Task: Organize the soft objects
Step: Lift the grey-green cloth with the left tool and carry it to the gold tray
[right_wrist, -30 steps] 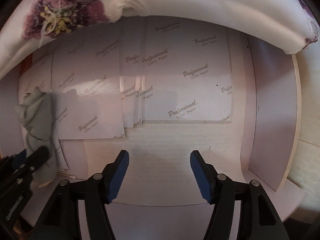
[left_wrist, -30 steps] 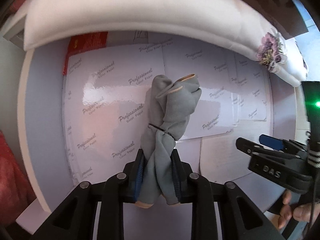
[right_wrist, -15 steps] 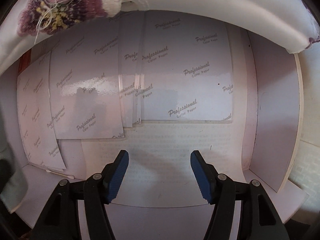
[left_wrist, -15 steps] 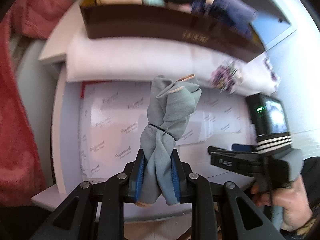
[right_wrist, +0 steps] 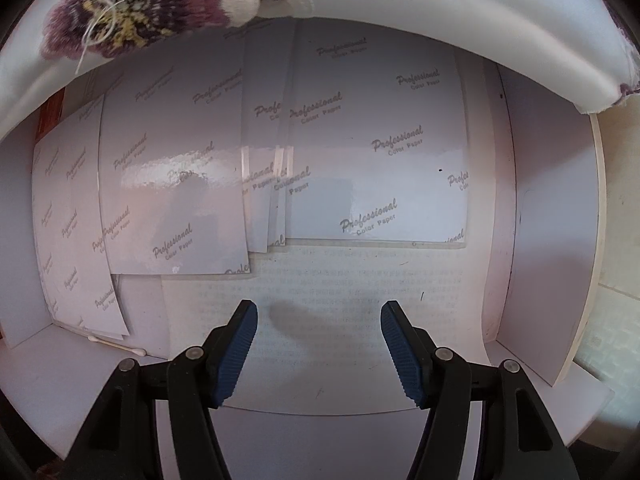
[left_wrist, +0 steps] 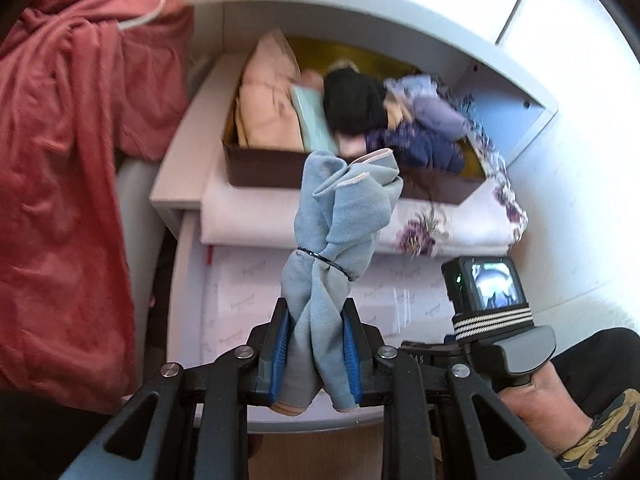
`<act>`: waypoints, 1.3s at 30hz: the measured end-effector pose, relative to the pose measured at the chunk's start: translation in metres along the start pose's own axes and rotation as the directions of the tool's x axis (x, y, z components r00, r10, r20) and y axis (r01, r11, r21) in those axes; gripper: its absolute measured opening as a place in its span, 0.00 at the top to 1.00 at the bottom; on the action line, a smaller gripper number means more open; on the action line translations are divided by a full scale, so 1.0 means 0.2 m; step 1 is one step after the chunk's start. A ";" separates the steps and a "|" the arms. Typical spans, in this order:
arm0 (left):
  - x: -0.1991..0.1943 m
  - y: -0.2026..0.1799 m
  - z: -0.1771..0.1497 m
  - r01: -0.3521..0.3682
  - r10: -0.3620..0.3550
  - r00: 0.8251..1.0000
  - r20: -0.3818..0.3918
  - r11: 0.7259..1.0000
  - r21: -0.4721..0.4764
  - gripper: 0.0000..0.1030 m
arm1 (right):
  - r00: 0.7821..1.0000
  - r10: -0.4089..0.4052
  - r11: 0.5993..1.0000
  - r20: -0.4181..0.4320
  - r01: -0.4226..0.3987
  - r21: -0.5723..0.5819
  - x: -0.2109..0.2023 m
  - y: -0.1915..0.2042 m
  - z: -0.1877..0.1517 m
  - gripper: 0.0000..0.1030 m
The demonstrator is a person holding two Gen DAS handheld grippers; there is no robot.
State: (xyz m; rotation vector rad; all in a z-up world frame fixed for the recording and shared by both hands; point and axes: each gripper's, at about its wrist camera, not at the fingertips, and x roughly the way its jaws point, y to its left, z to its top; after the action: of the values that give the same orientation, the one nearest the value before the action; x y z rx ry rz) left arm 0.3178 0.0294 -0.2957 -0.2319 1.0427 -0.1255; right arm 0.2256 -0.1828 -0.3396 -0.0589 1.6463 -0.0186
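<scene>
The left hand-held gripper (left_wrist: 316, 354) is clamped on a tied blue-grey cloth bundle (left_wrist: 340, 232), held in the air in front of the brown box (left_wrist: 260, 170) on the shelf, which already has several soft things in it. So I'd say this one just needs dropping in. The right hand-held gripper (right_wrist: 319, 344) is wide apart, holding nothing, over the paper sheets (right_wrist: 376, 152).

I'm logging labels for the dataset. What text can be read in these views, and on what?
"Professional Color Paper": repeated across the glossy paper sheets on the shelf.
Printed rows on the plain sheet beneath: too faint to read.
Lettering on the right gripper body, in the left wrist view: mostly hidden, unreadable.
</scene>
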 end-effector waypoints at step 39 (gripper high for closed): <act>-0.28 0.23 0.30 0.172 -0.150 0.982 0.112 0.957 -0.234 0.77 | 1.000 0.021 1.000 0.003 -0.021 -0.004 0.01 -0.02 -0.02 0.37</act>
State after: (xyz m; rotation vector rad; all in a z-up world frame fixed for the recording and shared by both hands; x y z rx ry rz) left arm 0.3411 0.0928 -0.2316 -0.5416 0.9445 -0.1329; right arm 0.2223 -0.1860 -0.3404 -0.0449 1.6434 0.0002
